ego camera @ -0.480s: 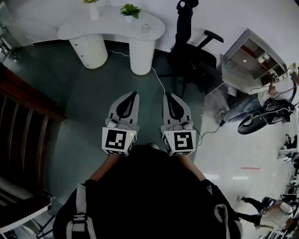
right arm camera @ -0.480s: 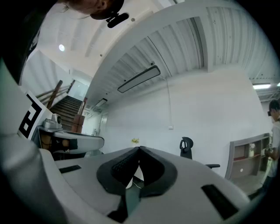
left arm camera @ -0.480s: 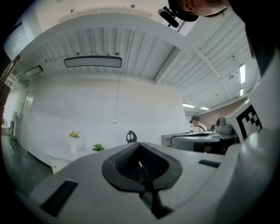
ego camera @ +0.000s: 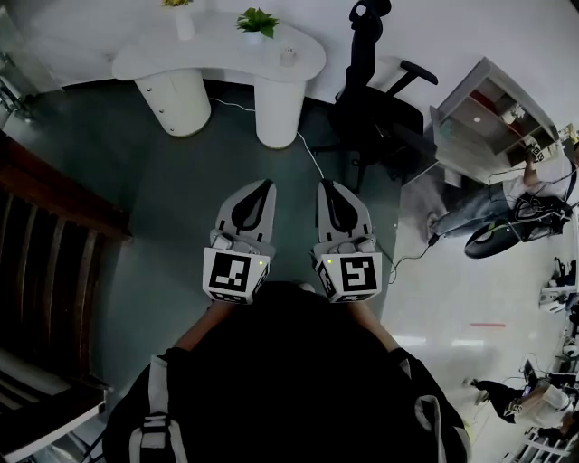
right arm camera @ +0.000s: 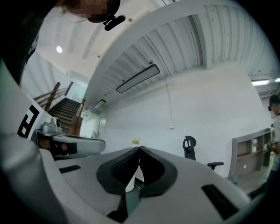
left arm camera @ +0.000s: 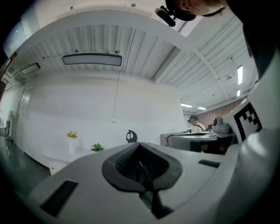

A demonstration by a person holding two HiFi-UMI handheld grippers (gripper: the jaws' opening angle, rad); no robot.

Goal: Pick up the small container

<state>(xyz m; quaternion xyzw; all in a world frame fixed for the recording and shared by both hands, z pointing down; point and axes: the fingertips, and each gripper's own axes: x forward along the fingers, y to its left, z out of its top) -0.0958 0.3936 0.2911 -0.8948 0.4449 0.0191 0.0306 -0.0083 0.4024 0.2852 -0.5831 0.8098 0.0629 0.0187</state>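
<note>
White desk: potted plant, small container

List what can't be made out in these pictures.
Small container on the white desk: head view, too small to identify; neither gripper view shows it.
The hands on the left gripper and right gripper: head view, hidden under the marker cubes.
Wooden staircase: head view, cut by the left edge.

Right tongs: tips pressed together, nothing between them.
Just behind the tips: yellow flowers, white wall beyond.
Right of tips: black office chair.
Far left: staircase.
Overhead: long ceiling light.
</note>
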